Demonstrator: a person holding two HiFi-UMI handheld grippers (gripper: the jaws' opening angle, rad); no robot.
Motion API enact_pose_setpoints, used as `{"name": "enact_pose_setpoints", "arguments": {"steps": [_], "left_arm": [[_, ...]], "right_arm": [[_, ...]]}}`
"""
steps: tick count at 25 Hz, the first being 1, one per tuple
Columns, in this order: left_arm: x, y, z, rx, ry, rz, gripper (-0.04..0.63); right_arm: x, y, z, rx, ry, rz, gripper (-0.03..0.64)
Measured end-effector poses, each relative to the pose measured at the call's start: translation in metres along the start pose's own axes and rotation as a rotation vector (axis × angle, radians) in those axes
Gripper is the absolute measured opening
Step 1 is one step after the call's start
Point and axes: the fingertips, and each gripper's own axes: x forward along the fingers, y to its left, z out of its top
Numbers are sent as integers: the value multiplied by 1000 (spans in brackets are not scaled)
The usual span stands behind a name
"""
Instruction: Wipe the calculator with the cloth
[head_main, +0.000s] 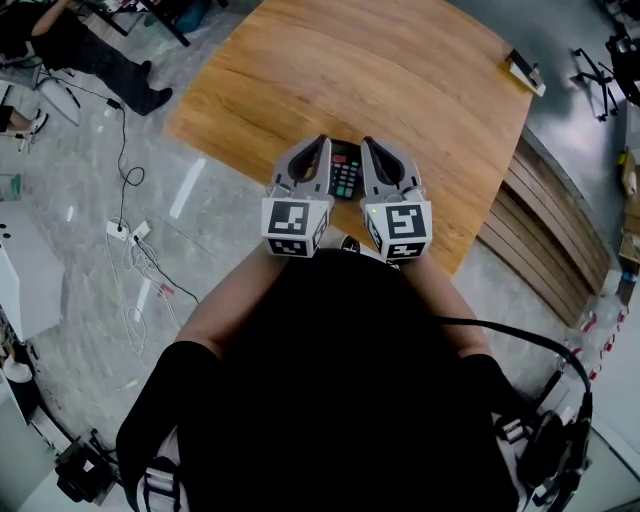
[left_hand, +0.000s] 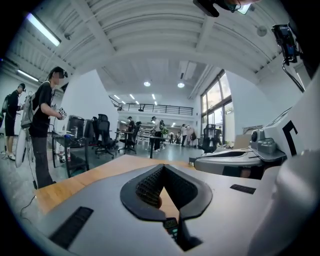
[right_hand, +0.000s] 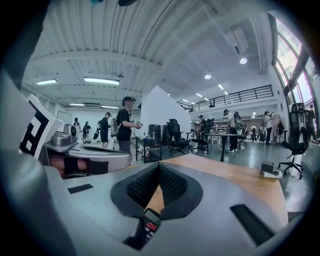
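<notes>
Wooden table (head_main: 400, 70) fills the upper head view. Only that view lays out the whole arrangement: the left gripper (head_main: 322, 142) and right gripper (head_main: 366, 144) are held side by side over the near edge. The calculator (head_main: 345, 172) lies flat on the wood in the gap between them.

The gripper views look level across a bright hall with desks, chairs and standing people (left_hand: 42, 125). The right gripper view also catches a small box (right_hand: 270, 170) towards the table's far right corner.

Each gripper's jaws are clenched tip to tip, with nothing between the pads.

Little of the calculator shows in the gripper views. The left gripper view gives only a sliver of keys (left_hand: 171, 226) through the slot under the jaws. The right gripper view shows the screen end and a red key (right_hand: 151, 221) the same way. From above, the marker cubes (head_main: 293, 227) cover its near end.

It sits lower than both pairs of fingertips and behind them. Whether either gripper body touches it cannot be made out.
</notes>
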Motion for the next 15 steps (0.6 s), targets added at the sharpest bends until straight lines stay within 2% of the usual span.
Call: {"name": "enact_pose_setpoints", "arguments": {"steps": [15], "left_arm": [[-4, -12, -2, 4, 19, -19, 6]], "right_arm": [[-9, 7, 0, 3, -6, 9, 15]]}}
